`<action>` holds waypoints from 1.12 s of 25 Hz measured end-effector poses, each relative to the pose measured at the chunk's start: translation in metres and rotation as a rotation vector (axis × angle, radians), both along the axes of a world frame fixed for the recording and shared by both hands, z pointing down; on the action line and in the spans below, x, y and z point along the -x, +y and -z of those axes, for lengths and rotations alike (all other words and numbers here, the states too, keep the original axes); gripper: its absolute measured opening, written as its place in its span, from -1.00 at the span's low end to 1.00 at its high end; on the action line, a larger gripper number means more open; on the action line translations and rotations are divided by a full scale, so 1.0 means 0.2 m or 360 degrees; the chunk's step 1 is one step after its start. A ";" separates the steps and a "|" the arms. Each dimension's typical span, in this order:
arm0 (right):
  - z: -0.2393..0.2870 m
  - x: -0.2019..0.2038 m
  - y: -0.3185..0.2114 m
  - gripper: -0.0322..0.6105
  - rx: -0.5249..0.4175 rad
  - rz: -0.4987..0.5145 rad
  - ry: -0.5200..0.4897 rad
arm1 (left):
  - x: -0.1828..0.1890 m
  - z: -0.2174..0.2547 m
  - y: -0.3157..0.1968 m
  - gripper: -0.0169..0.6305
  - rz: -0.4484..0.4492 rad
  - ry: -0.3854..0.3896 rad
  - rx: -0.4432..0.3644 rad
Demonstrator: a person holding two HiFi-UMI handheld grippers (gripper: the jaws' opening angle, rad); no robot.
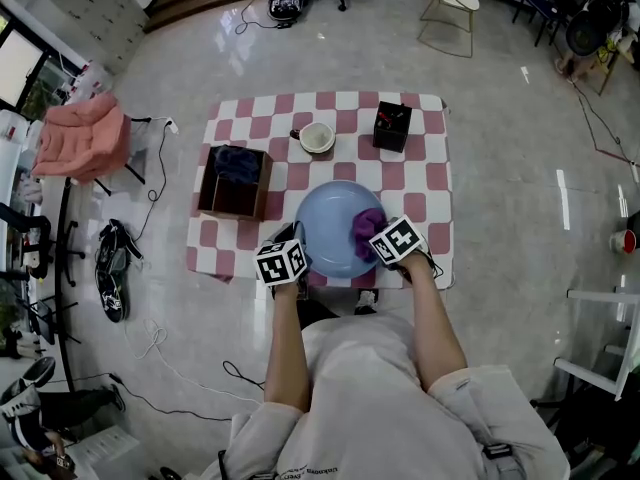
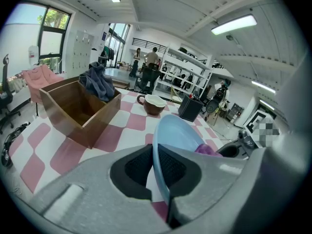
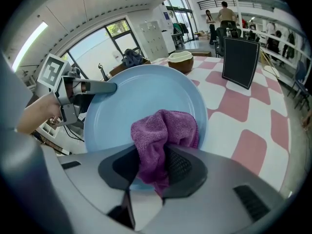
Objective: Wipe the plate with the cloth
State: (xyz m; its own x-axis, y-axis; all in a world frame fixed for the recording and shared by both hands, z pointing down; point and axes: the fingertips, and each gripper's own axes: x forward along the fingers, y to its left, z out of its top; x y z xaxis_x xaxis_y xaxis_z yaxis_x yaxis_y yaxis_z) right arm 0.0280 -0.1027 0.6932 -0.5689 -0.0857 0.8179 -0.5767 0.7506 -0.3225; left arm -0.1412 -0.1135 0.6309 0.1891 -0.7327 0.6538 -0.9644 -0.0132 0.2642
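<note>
A light blue plate point(image 1: 335, 226) is held tilted above the checked tablecloth. My left gripper point(image 1: 296, 249) is shut on the plate's near left rim point(image 2: 158, 162), which passes between its two pads. My right gripper point(image 1: 385, 240) is shut on a purple cloth point(image 1: 367, 230), which is bunched and pressed against the plate's right side. In the right gripper view the purple cloth point(image 3: 163, 138) lies on the plate's face point(image 3: 141, 101), and the left gripper point(image 3: 105, 87) shows at the plate's far rim.
On the red-and-white checked tablecloth point(image 1: 425, 183) stand a wooden box point(image 1: 234, 181) holding a dark cloth, a brown-and-white cup point(image 1: 317, 137) and a black box point(image 1: 391, 126). A pink chair point(image 1: 85, 138) stands at the left, shoes point(image 1: 110, 268) on the floor.
</note>
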 end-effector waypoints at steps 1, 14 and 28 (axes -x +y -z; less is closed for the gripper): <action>0.00 0.00 0.00 -0.47 0.0004 0.0008 0.0000 | 0.00 0.00 0.00 -0.87 0.0003 0.0000 0.0001; 0.00 0.05 0.13 -0.47 0.0104 0.0157 -0.0052 | 0.00 -0.02 0.03 -0.87 0.0022 -0.0010 0.0022; 0.05 0.19 0.30 -0.47 0.0184 0.0413 -0.0143 | 0.00 -0.01 0.04 -0.87 0.0045 -0.0009 0.0024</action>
State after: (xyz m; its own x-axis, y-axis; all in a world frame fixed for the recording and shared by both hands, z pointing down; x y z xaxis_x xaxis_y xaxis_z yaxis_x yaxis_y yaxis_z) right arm -0.0108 -0.0432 0.6833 -0.6303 0.1630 0.7591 -0.3357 0.8244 -0.4558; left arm -0.1419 -0.1046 0.6329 0.1649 -0.7277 0.6658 -0.9658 0.0178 0.2587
